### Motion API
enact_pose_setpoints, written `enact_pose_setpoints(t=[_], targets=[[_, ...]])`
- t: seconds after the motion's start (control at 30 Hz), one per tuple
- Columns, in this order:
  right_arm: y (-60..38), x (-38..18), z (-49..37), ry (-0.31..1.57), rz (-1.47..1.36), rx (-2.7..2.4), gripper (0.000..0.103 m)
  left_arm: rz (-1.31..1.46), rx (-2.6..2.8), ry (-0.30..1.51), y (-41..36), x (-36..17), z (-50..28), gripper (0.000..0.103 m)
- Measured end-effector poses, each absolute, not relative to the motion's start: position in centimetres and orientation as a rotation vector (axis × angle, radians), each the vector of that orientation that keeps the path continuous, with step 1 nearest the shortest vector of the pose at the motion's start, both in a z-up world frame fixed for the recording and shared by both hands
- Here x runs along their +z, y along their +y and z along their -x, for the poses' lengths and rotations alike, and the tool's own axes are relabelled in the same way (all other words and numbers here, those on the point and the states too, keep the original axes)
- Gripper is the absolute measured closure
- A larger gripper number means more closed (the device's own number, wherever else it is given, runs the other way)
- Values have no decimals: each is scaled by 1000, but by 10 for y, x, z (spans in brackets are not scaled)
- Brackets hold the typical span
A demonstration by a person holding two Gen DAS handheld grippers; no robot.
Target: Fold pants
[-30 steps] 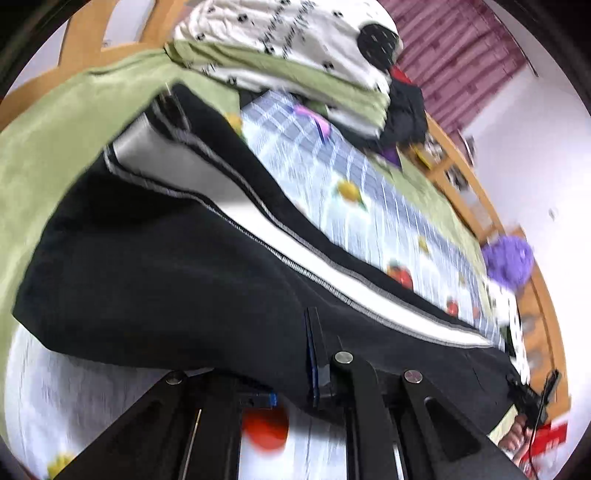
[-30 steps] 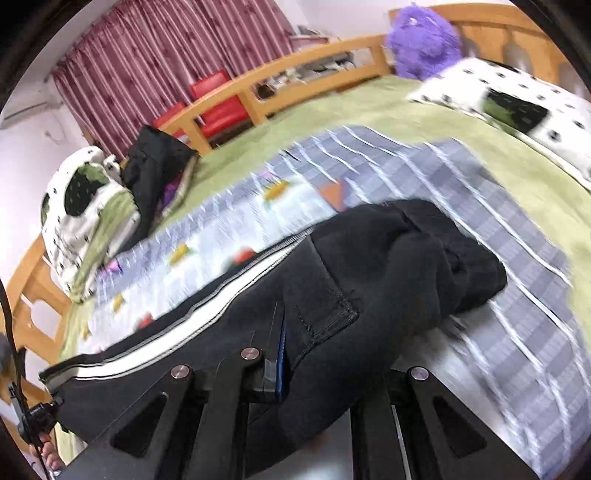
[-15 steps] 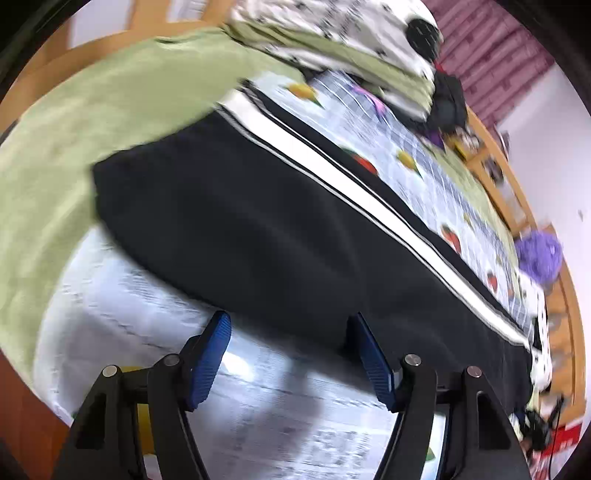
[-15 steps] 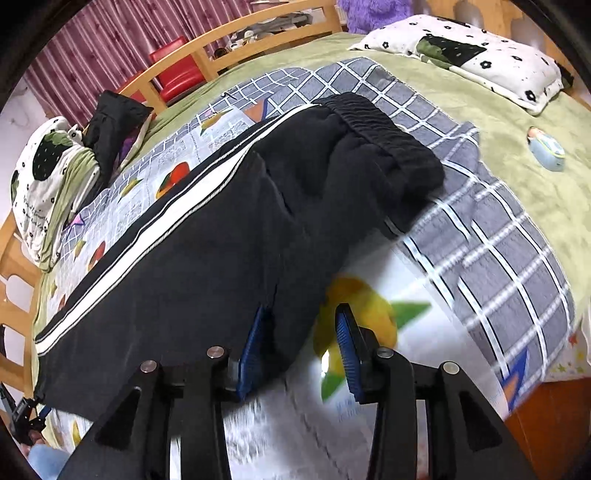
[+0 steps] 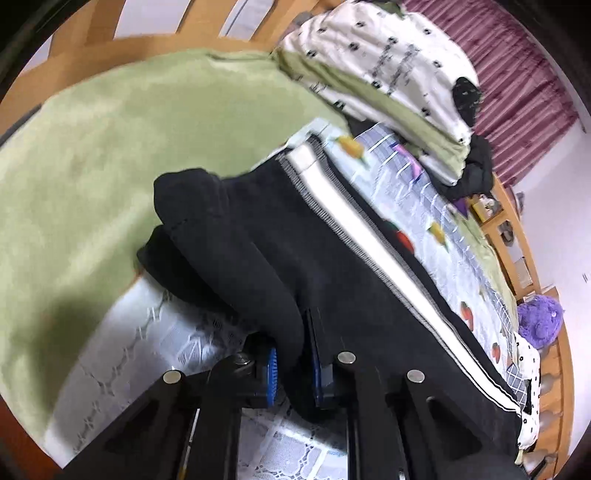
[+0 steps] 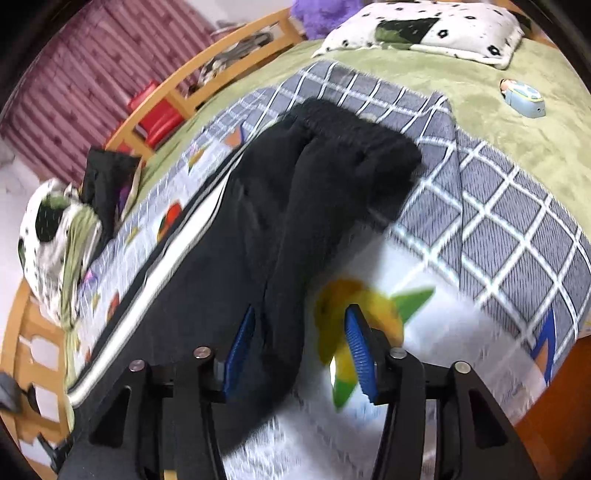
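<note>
Left claw (image 5: 291, 365) pinches near edge of black pants (image 5: 332, 266) lying on bed quilt (image 6: 498, 221); right claw (image 6: 299, 347) opening, hem loose between pads at 12 o'clock: risk uneven fold if left pulls alone.

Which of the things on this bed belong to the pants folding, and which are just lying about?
Part of the job:
black pants
left gripper, shut on the pants' edge
right gripper, jaws opening around the edge

Lying about:
spotted pillow
purple plush toy
small blue toy
patterned blanket
</note>
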State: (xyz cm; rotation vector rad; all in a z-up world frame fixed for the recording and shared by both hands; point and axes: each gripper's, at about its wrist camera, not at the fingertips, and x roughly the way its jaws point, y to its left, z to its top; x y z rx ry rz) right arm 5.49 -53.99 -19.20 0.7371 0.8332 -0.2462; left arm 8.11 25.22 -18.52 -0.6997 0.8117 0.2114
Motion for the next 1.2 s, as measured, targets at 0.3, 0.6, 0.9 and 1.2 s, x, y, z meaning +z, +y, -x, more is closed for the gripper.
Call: enact_pose_setpoints(t=[0.3, 0.6, 0.9, 1.2], targets=[[-572, -203, -116, 784, -805, -279, 77, 590, 293, 914, 232, -195, -86, 61], [-572, -169, -139, 887, -425, -292, 79, 509, 206, 972, 210, -181, -77, 57], [-541, -148, -108, 904, -212, -379, 67, 409, -24, 981, 188, -142, -42, 55], [-450, -97, -159, 806, -127, -207, 47, 364, 61, 941, 188, -128, -121, 43]])
